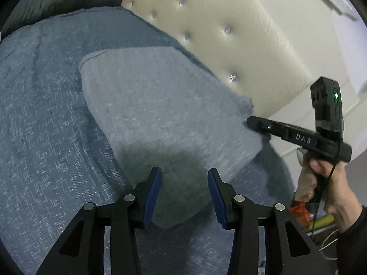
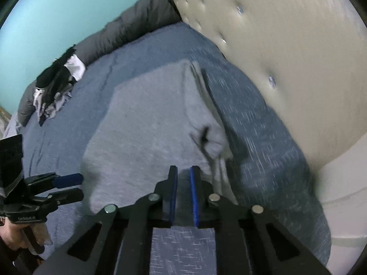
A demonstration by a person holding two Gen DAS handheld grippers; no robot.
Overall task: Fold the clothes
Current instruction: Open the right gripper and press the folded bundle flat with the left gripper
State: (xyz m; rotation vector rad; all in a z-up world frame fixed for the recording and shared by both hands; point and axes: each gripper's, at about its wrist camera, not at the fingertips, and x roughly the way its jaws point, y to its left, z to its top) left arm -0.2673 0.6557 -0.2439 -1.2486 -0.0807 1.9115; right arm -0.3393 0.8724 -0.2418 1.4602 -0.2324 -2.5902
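Folding looks well along: the grey garment (image 1: 160,105) lies as a tidy rectangle on the blue bedspread (image 1: 45,137), filling the middle of both views, with the tufted headboard (image 1: 218,34) running down the right side.

Your left gripper (image 1: 184,197) sits at the bottom centre of its own view, released, jaws standing apart over the near corner of the garment with nothing pressed between the pads. In the other view it pokes in from the lower left, beside the garment's near-left edge.

Your right gripper (image 2: 183,197) is at the bottom centre of its view with the jaws nearly together. Only a narrow slit shows between the blue pads, and I don't see cloth in it. From the left view its tip (image 1: 252,121) sits right at the garment's right edge, but whether it's pinching fabric there I can't tell. I'd call it clenched and empty.

That right edge is the messy bit: there's a bunched lump with a dark crease (image 2: 204,137) in the middle right of the right view. My guess is the next move is smoothing or tucking that lump before another fold. A pile of dark and white clothes (image 2: 55,84) waits at the upper left.
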